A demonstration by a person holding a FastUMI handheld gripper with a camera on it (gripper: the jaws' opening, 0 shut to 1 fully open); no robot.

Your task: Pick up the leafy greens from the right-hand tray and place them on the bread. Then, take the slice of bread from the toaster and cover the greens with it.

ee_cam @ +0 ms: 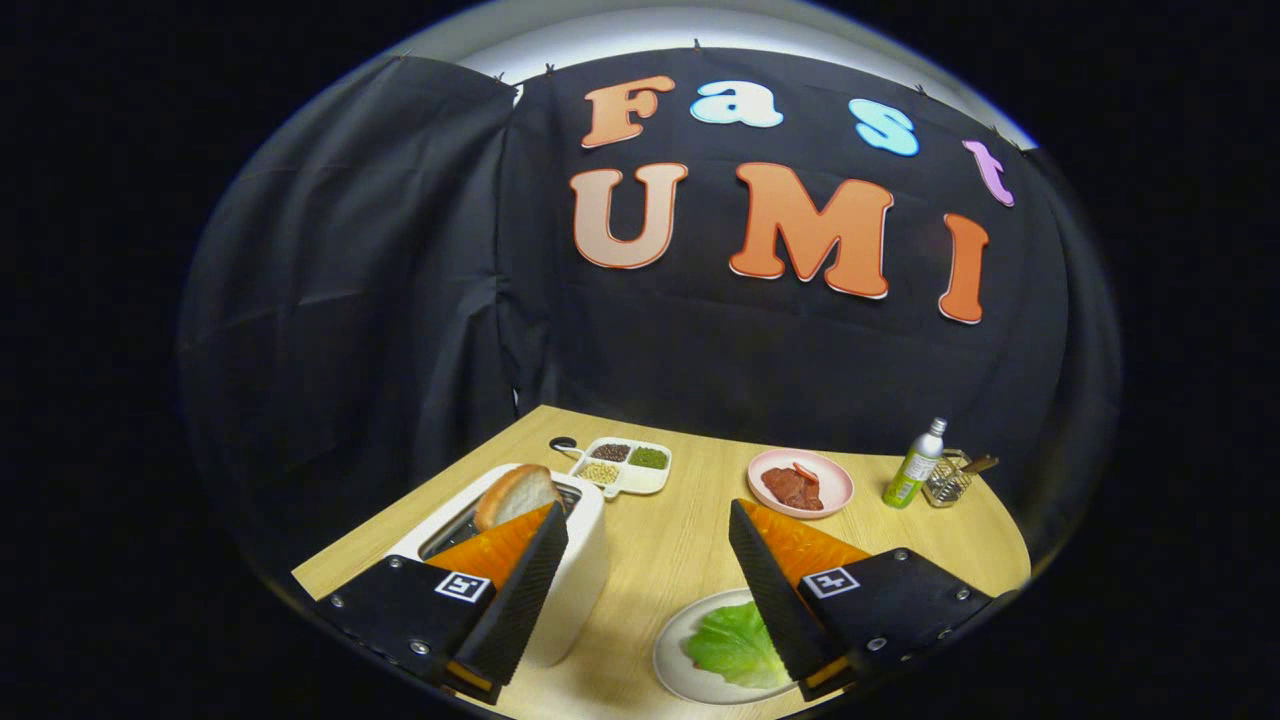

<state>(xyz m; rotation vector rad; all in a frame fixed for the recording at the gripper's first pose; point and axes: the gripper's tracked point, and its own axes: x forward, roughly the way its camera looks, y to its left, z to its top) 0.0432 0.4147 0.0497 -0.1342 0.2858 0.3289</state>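
The hand-held gripper point(648, 520) gapes wide, empty, above the surface point(670, 540); toaster point(580, 560) lower left, greens point(735, 645) lower right.

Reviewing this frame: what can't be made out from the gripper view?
- Bread slice in the toaster: lower part hidden in the slot and behind the left finger.
- Leafy greens on their plate: right side covered by the right finger.
- Divided tray: fillings too small to identify.
- Pink plate: reddish pieces too small to name.
- Gripper: open, jaws holding nothing.
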